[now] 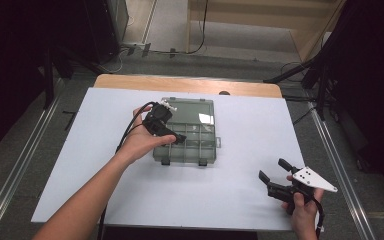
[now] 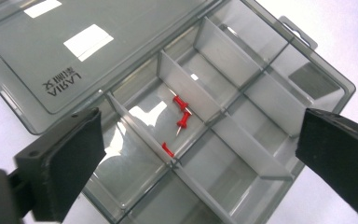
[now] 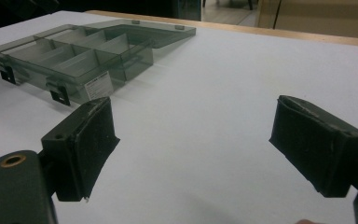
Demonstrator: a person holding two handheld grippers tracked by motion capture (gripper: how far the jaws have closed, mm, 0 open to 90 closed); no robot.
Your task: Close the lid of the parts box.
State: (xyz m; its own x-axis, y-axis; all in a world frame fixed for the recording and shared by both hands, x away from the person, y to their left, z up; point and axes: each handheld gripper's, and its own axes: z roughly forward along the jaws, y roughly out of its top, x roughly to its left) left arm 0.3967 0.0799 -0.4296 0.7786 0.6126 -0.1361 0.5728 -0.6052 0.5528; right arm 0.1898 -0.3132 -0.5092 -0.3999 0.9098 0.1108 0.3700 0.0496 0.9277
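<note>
Nearest the camera in the high view, the right gripper [image 1: 272,175] sits close to the near right corner of the white sheet [image 1: 240,200], its jaws spread wide with nothing between them, as the right gripper view confirms over bare sheet; it looks parked and out of the work. Farther in, about mid-sheet, the left gripper [image 1: 180,139] hangs over the clear organiser box [image 1: 207,155], jaws released and apart, holding nothing. Seen through the left gripper view, three red pushpins [image 2: 182,116] lie in one middle compartment, bunched against the white divider [image 2: 191,91] on its far side, one of them down near the crossing of dividers. The step in hand appears to be dropping pins into that cell, and to do it well the gripper should lift straight off without brushing the thin dividers, and any further pin should be let go low and centred so it does not bounce into a neighbouring cell. Beyond the compartments the opened lid [image 2: 65,56] lies flat toward the far edge, its hinge side joined to the box, so it does not block access from above. Nothing else rests on the sheet; the wooden table edge [image 1: 190,82] shows past it.
</note>
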